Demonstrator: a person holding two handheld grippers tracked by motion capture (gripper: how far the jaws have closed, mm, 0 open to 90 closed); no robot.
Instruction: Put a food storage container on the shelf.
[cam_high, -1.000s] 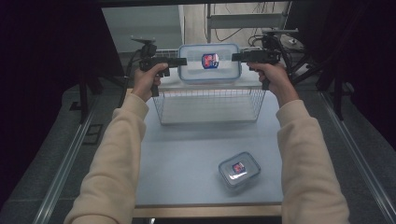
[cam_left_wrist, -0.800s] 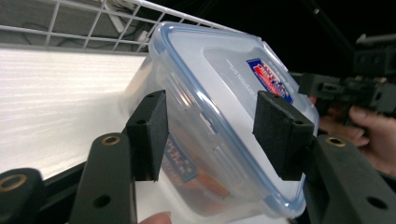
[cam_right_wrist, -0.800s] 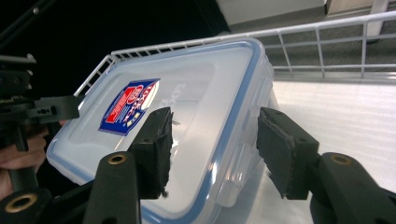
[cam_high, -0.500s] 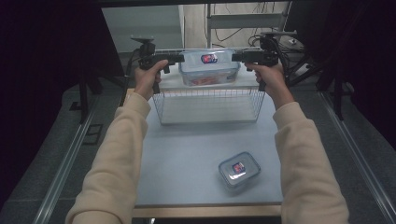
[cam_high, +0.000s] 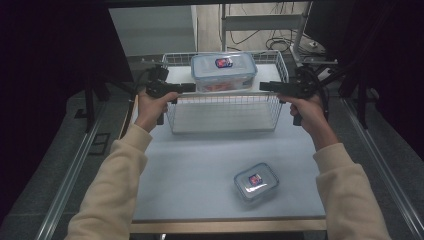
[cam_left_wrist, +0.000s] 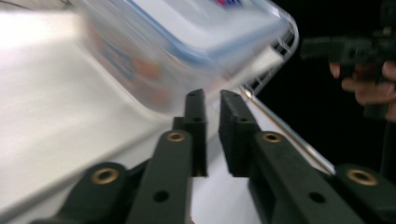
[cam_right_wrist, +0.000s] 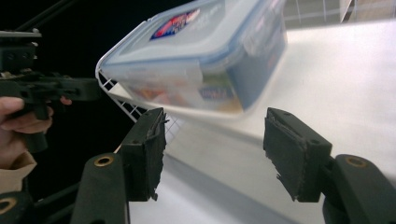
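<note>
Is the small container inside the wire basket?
No. In the high view the small container lies on the table near the front edge, apart from the basket.

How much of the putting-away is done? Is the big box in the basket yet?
Yes, the big box sits in the wire basket. Both the left gripper and right gripper hold nothing beside it. The small box waits on the table, perhaps next.

A large clear lidded container (cam_high: 223, 71) sits level inside the wire basket (cam_high: 224, 111) at top centre; a smaller container (cam_high: 256, 181) lies lower right.
</note>
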